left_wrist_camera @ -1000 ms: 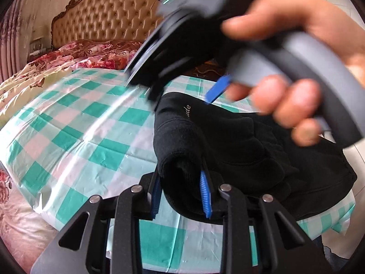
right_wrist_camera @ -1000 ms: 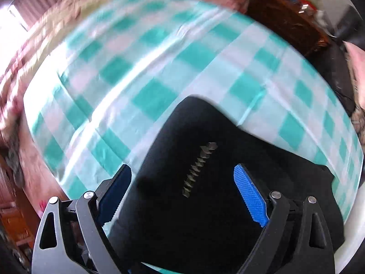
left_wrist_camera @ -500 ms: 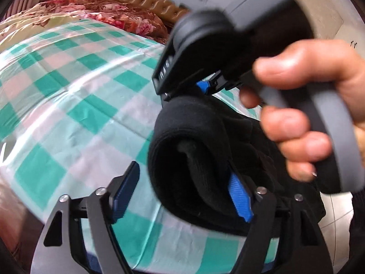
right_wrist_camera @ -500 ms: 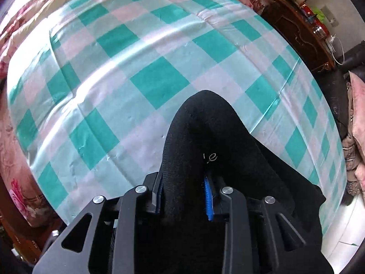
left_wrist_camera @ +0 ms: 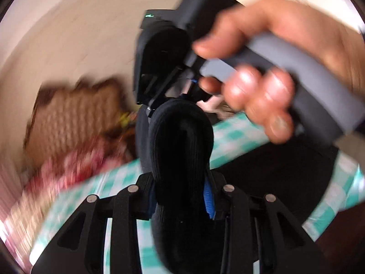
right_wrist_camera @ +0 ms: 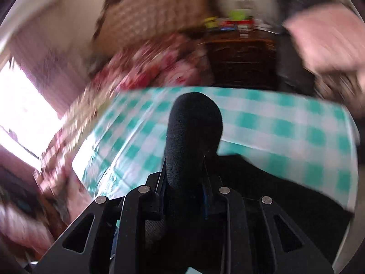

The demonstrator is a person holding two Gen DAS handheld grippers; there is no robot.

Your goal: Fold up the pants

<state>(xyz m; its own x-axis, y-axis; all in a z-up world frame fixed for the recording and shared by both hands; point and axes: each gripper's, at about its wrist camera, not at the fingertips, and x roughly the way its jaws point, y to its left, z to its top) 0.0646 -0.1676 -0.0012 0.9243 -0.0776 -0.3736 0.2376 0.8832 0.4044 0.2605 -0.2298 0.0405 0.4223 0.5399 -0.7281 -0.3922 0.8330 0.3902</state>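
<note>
— Left wrist view: left gripper [left_wrist_camera: 182, 196] closing on the black pants [left_wrist_camera: 182, 150], pads apparently pressing.
— Right gripper [right_wrist_camera: 184, 182] clenches them too, lifted above the checked bed cover [right_wrist_camera: 285, 125].

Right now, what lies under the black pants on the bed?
Under the black pants lies the green-checked sheet, visible around them. The part beneath the spread fabric is covered, so anything there cannot be seen.

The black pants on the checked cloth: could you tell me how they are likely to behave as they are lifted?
The black pants probably hang floppy: they bulge in a soft roll above the right gripper and trail down to the checked cloth. The thick, fuzzy fabric looks unlikely to slip. The left gripper, jaws closing, squeezes a similar bunch, so it likely compresses easily.
</note>
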